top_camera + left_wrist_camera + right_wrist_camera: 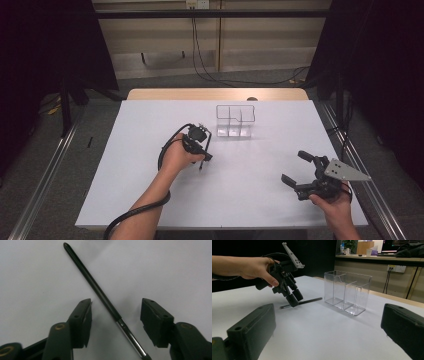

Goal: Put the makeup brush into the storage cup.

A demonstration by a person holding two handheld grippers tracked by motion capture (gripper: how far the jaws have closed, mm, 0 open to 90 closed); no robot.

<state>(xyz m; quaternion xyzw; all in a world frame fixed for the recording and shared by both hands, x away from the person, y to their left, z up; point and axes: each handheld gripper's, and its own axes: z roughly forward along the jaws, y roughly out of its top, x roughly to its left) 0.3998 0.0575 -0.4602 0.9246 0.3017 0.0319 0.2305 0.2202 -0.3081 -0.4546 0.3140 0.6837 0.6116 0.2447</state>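
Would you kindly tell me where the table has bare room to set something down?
The near middle, between the left gripper and right gripper, is bare, as is the far left corner. It is crowded around the pen and clear organizer.

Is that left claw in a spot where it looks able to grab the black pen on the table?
Probably yes. The left gripper hangs right over the pen, one of the fingers on each side, not yet pressing. Nothing lies between them on the table.

- The pen point(100, 293) lies flat on the tabletop point(150, 200), between the jaws of the left tongs point(116, 320), untouched.
- The compartment box point(235, 121) stands just beyond the pen.
- The right tongs point(299, 169) sit well apart, at the near right.
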